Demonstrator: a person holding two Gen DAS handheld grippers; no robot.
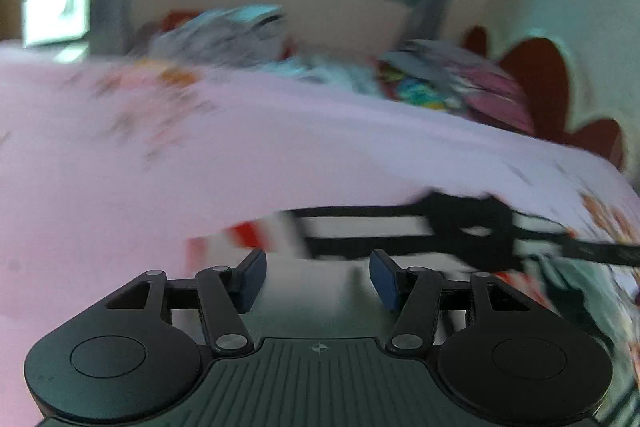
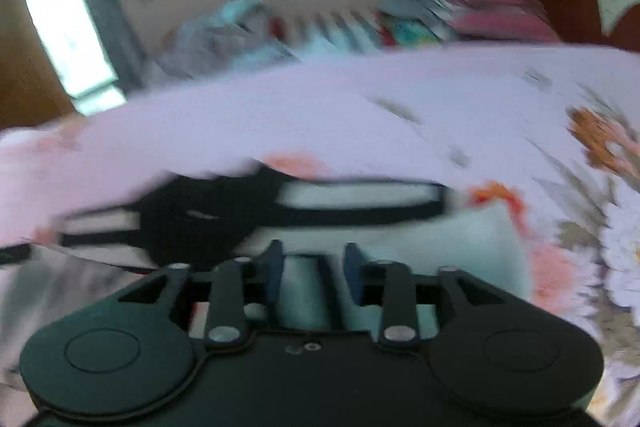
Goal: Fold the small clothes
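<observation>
A small white garment with black bands and a red-and-white striped end lies on the pink flowered bedsheet. My left gripper hovers just before its near edge, blue pads wide apart, with only pale cloth showing in the gap. The right wrist view shows the same garment, its black part to the left. My right gripper is over its pale near part, jaws parted, the pads not pressing on the cloth seen between them. Both views are blurred.
Heaps of other clothes lie at the far side of the bed: a grey-white heap and a colourful one. A cream and red headboard stands at the right. A bright window and teal curtains are behind.
</observation>
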